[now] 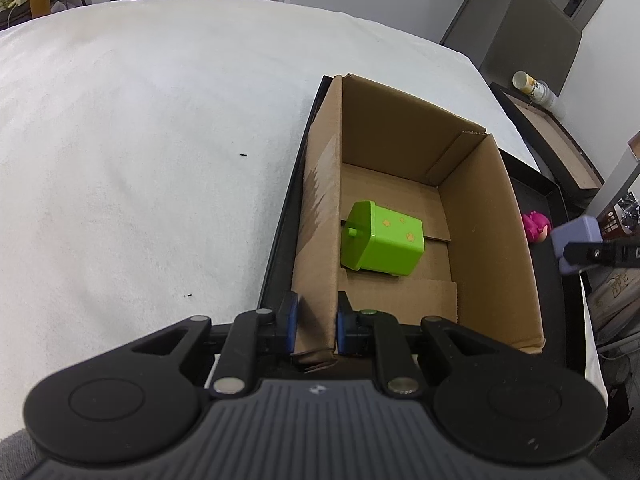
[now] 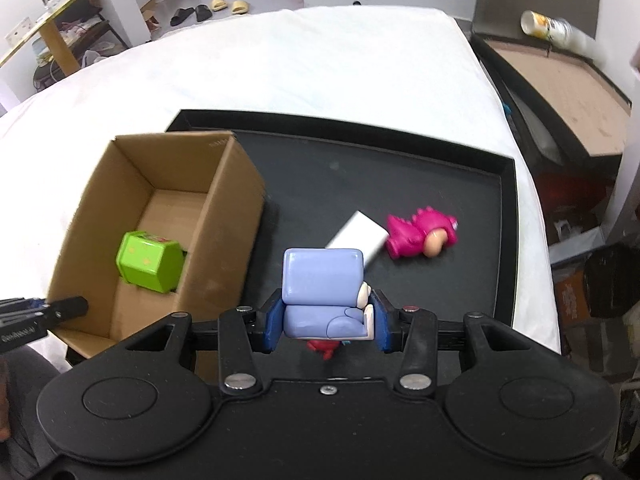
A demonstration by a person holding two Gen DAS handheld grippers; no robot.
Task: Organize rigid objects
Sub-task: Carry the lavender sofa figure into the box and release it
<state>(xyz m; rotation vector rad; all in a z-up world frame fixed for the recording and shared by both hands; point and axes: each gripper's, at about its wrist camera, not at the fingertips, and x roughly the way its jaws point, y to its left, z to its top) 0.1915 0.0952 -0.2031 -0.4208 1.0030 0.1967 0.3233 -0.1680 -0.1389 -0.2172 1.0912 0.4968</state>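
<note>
My left gripper [image 1: 316, 322] is shut on the near wall of an open cardboard box [image 1: 480, 240], its blue pads pinching the wall from both sides. A green toy [image 1: 382, 242] lies on its side inside the box. My right gripper [image 2: 326, 320] is shut on a lavender block-shaped toy figure [image 2: 322, 280] and holds it above the black tray [image 2: 340, 168], to the right of the box [image 2: 236, 208]. On the tray lie a pink dinosaur toy [image 2: 420, 232] and a white block [image 2: 358, 236]. A small red piece [image 2: 322, 346] shows under the held figure.
Box and tray stand on a table under a white cloth [image 2: 320, 60]. To the right, off the table's edge, is a second black case with a brown inside [image 2: 560, 92] and a tipped cup [image 2: 548, 26] behind it. Slippers lie on the floor beyond.
</note>
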